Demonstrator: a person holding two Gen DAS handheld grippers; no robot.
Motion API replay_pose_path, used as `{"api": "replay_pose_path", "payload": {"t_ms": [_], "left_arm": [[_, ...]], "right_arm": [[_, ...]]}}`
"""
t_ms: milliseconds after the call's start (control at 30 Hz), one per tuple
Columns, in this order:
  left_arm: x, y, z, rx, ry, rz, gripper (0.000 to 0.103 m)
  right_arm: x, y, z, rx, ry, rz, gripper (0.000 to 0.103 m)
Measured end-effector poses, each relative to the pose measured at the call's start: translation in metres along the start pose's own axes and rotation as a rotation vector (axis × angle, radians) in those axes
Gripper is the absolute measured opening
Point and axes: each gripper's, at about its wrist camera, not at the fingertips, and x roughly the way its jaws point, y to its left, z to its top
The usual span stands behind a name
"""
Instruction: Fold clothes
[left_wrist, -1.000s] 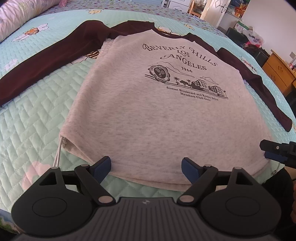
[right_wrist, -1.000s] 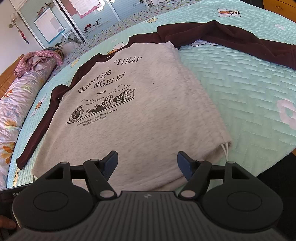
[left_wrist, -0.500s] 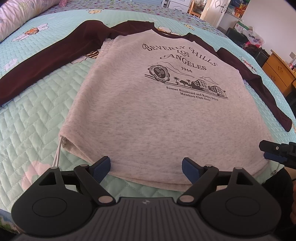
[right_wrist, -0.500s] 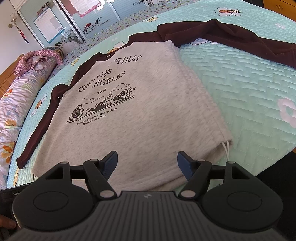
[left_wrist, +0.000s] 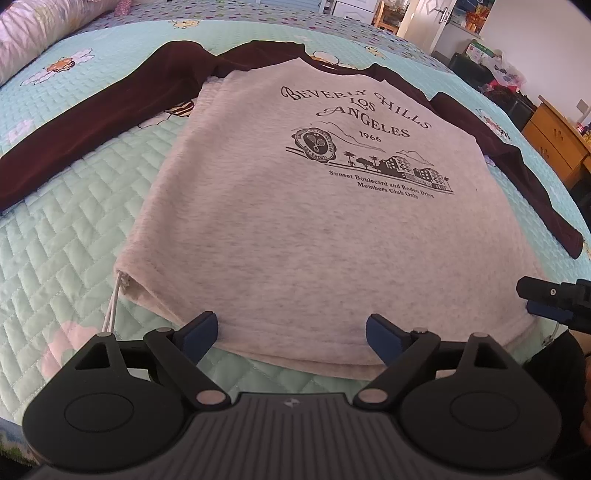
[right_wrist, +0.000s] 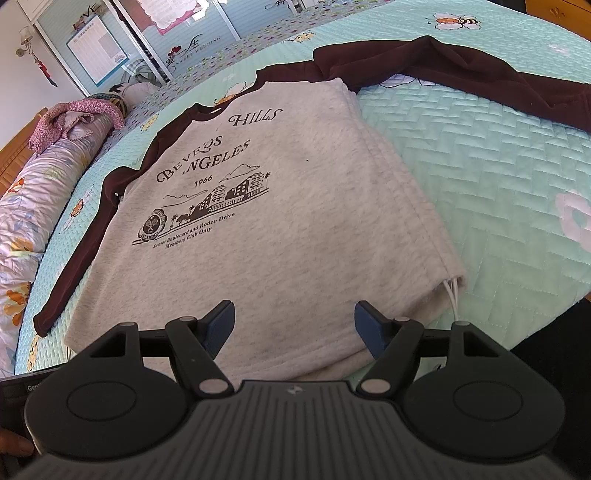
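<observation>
I see a mint-green quilted bedspread (left_wrist: 66, 236) stitched in a brick pattern. Flat on it lies the fuzzy heather-grey sweatshirt with dark brown sleeves (left_wrist: 317, 229), hem towards me. My left gripper (left_wrist: 291, 334), fingers just widening, and right gripper (right_wrist: 293, 323) both gape empty above that hem.

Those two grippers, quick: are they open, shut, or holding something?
Left gripper: open, jaws just widened, holding nothing, above the sweatshirt hem.
Right gripper: open, holding nothing.
</observation>
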Motion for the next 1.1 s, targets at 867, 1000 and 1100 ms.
{"api": "replay_pose_path", "payload": {"t_ms": [867, 1000, 1100], "left_arm": [[-0.049, -0.031, 0.033, 0.053, -0.122, -0.037, 0.090], [-0.048, -0.030, 0.027, 0.032, -0.104, -0.056, 0.090], [-0.050, -0.029, 0.025, 0.024, -0.102, -0.051, 0.090]], "right_arm": [[-0.017, 0.018, 0.015, -0.013, -0.059, 0.045, 0.073], [-0.021, 0.024, 0.017, -0.027, -0.065, 0.056, 0.073], [-0.023, 0.025, 0.016, -0.021, -0.065, 0.055, 0.073]]}}
